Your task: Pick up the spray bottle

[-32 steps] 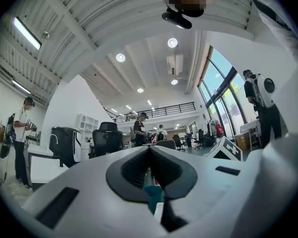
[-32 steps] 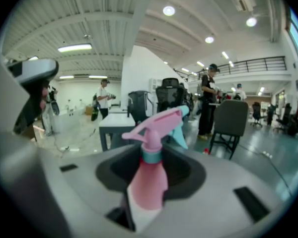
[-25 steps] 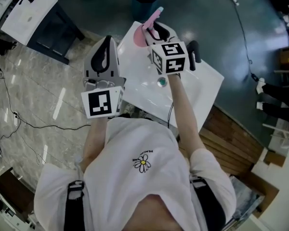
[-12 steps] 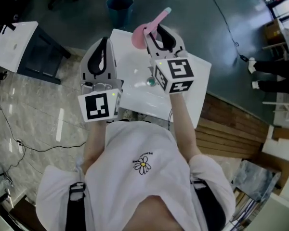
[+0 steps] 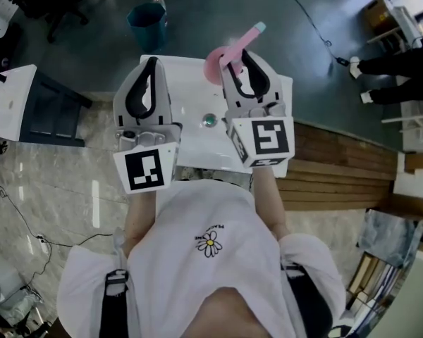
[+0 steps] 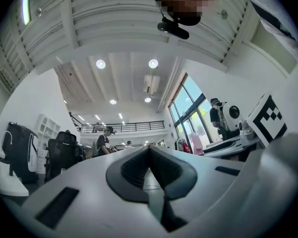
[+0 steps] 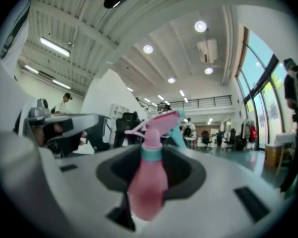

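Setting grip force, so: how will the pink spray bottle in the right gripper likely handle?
The spray bottle looks like smooth pink plastic, so probably light, and it may give under a hard squeeze. Its rounded body could slip or twist in the right gripper. The long trigger head sits high, so it might tip when set down.

1 spray bottle (image 5: 234, 46), 2 claws (image 5: 150, 63) (image 5: 238, 56), 1 table (image 5: 190, 111), 1 bin (image 5: 146, 21), poss. 1 sm. cap (image 5: 210, 120).
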Demonstrator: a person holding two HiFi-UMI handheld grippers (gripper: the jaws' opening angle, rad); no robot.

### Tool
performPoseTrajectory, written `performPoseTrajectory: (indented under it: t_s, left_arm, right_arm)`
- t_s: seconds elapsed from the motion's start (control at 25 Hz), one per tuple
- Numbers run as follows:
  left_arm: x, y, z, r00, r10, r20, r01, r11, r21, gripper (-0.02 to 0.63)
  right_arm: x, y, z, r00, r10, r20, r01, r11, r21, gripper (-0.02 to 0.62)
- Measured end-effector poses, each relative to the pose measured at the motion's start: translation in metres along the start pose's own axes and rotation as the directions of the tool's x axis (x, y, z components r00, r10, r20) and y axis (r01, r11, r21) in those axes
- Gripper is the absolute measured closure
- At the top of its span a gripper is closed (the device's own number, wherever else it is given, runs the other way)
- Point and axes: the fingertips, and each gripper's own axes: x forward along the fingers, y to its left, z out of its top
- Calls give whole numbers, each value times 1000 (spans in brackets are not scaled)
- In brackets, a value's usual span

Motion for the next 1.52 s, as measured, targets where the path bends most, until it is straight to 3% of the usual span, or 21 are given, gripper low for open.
performPoseTrajectory:
  t_s: [0.48,0.8,1.52]
  left_arm:
    - [7,-29,8,996,-81,24,82,997,-17,588]
    - [10,-40,1,994,-106,11,106,994,-18,588]
    - [7,-32,2,996,-90,12,90,996,-24,588]
  right_arm:
    - [-67,-31,24,985,-158,72,157,987,25,439]
    - [-89,-46,18,971,-229,64,227,973,38,440]
    - [-89,-45,10,972,-233,40,232,972,44,440]
